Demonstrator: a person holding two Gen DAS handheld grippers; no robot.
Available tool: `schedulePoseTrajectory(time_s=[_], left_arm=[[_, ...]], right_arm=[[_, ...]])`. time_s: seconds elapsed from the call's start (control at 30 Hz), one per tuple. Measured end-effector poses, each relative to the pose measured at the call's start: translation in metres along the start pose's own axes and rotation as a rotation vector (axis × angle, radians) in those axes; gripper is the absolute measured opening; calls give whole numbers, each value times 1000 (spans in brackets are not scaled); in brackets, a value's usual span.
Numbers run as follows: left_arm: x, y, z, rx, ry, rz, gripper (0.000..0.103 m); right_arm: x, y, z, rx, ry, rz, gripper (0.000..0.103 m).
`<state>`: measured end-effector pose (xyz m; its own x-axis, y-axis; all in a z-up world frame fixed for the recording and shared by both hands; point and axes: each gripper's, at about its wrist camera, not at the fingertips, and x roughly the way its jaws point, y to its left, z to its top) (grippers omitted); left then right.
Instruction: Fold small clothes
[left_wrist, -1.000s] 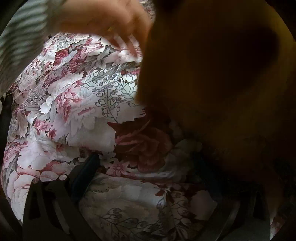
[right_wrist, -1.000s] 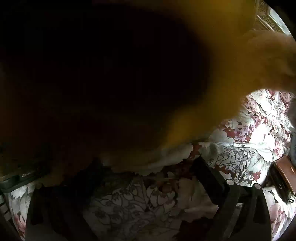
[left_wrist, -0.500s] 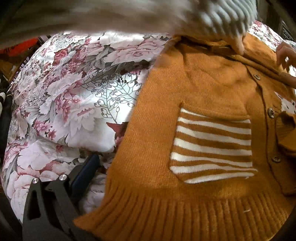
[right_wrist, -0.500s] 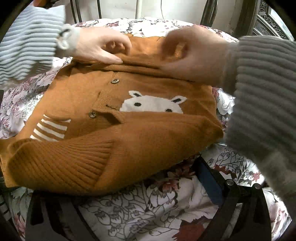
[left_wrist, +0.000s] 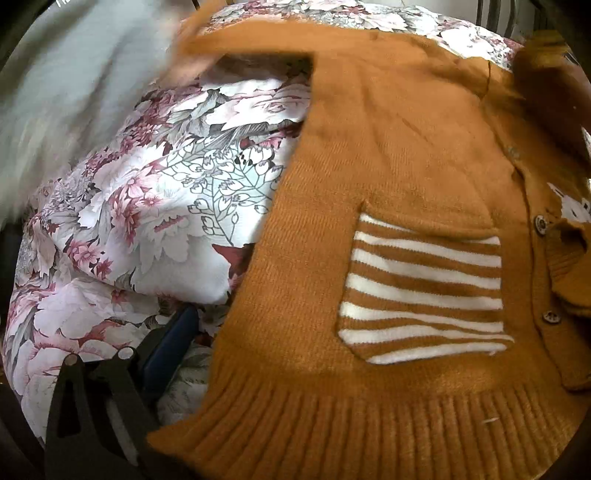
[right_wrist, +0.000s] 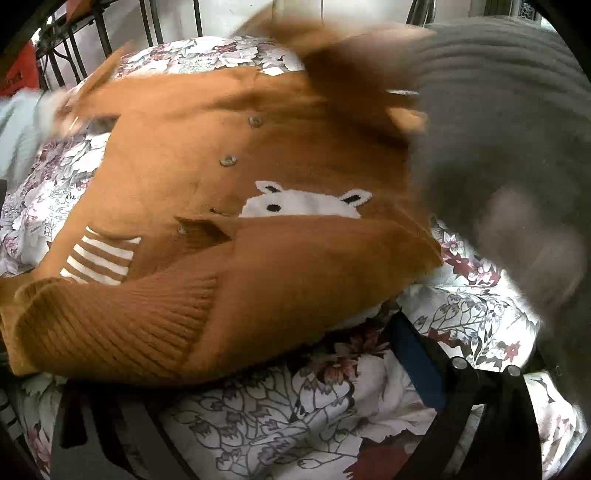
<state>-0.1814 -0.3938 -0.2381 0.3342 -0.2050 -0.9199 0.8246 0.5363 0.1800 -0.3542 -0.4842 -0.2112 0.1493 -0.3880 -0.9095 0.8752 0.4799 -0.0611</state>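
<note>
orange cardigan (right_wrist: 177, 166) on floral sheet (right_wrist: 288, 417)

A home bedroom is showing here: a floral bedspread (right_wrist: 303, 417) is covering a bed, a dark metal bed frame (right_wrist: 147, 22) is rising at twelve o'clock, and a child's orange cardigan (right_wrist: 229, 206) is lying on it.

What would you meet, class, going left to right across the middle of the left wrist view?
Floral bedspread → plain orange knit of the cardigan → striped pocket → button placket.
</note>
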Motion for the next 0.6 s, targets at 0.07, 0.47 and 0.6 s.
schedulePoseTrajectory(time_s=[0.07,0.47,0.6], left_arm=[[1,0,1,0,0,0,99],[0,0,-1,2,-1,1,99],[-1,-3,-3,5,5,2,99]], right_arm=[[0,1,0,0,0,0,100],[-1,-7,-3,0,-2,2,100],[0,-9,-2,-2,5,3,100]])
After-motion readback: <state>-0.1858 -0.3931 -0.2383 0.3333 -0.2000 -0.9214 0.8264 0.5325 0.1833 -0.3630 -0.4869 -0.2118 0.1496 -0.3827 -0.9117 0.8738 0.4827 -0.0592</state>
